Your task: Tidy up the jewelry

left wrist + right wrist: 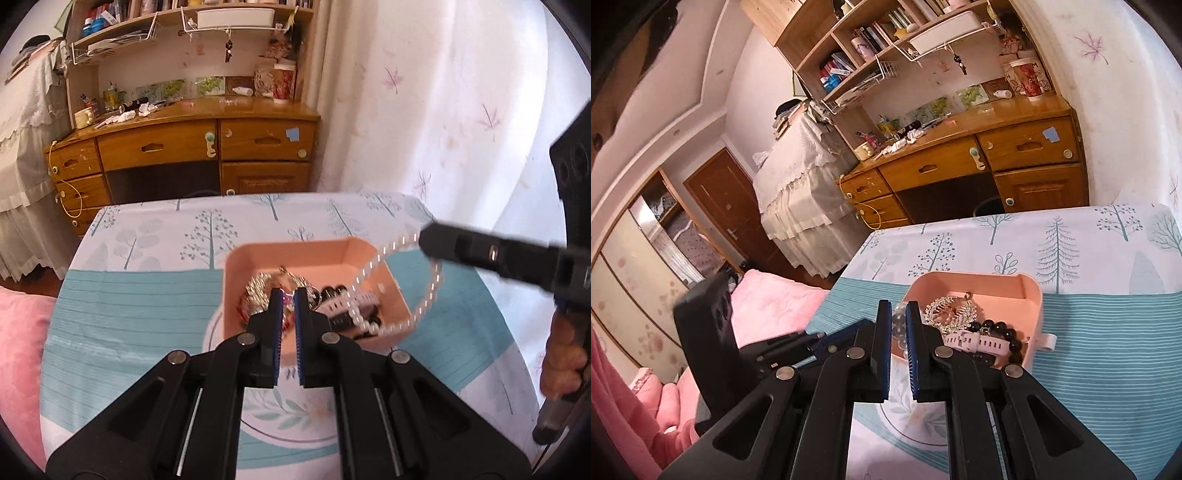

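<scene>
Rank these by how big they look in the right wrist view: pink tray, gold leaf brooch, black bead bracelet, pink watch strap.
1. pink tray, clearly largest.
2. gold leaf brooch.
3. black bead bracelet and pink watch strap look about alike; both are partly hidden, so I won't rank them.

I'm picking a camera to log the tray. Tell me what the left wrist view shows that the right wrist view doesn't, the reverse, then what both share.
Only the left wrist view shows the pearl necklace as a full loop hanging from the right gripper, draped over the tray's right rim, and the person's hand.

Only the right wrist view shows the door, the wardrobe and clear beads between its own fingers.

Both show the pink tray with the gold brooch, black beads, pink watch strap, and the desk.
</scene>
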A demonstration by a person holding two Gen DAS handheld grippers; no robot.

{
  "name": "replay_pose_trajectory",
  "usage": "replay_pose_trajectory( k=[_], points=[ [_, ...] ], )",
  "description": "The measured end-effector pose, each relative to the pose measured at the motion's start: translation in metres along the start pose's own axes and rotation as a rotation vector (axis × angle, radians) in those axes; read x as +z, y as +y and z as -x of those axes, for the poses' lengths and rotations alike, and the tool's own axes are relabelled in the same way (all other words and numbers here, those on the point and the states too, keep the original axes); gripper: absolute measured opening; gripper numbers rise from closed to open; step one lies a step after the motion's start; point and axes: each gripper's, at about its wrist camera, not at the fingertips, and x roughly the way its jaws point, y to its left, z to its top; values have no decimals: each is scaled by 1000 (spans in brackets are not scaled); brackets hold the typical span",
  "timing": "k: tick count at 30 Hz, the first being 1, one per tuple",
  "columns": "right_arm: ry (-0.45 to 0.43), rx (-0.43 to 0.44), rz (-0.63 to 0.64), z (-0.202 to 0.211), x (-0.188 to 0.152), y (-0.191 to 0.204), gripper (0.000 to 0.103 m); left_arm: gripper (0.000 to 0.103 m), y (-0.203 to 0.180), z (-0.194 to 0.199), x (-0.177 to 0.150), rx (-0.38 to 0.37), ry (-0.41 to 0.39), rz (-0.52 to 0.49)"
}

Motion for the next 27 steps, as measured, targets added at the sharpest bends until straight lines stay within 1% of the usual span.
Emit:
replay_pose_trajectory(
  k=[4,6,9,11,12,13,14,15,16,18,19,20,21,23,25,27],
  points=[
    [25,-44,11,-22,-2,8,7,4,13,-7,7,-27,-21,7],
    [36,-79,13,-37,-5,8,7,4,19,-14,9,-50,-11,24],
    [29,-132,-8,-50,-12,5,7,5,27,-31,12,-85,40,46],
    [25,-199,-40,-59,-16,4,9,5,32,-40,12,-83,87,25],
    [36,-231,-53,-63,-18,3,15,6,34,-44,11,-76,97,11],
    [45,-254,-59,-70,-20,0,21,10,36,-46,10,-69,106,-2],
    [50,-294,-64,-74,-24,2,40,13,40,-47,8,-64,118,-18],
    [39,-315,-65,-76,-26,3,53,27,43,-49,6,-59,126,-24],
    [20,-333,-65,-76,-28,5,57,49,48,-49,4,-52,133,-26],
    [-2,-366,-83,-78,-31,6,67,68,60,-44,1,-31,127,-17],
    [-4,-379,-95,-77,-33,7,71,68,66,-41,-1,-21,122,-11],
    [-5,-400,-115,-77,-37,10,77,69,71,-38,-3,-13,132,-9],
    [-4,-416,-131,-75,-40,12,83,69,76,-36,-4,-4,148,-11],
    [4,-443,-165,-69,-49,15,91,69,83,-29,-11,27,193,-23],
    [33,-466,-215,-65,-63,18,93,69,87,-20,-19,45,224,-30],
    [73,-481,-253,-59,-78,20,94,69,90,-8,-34,57,277,-24]
  ],
)
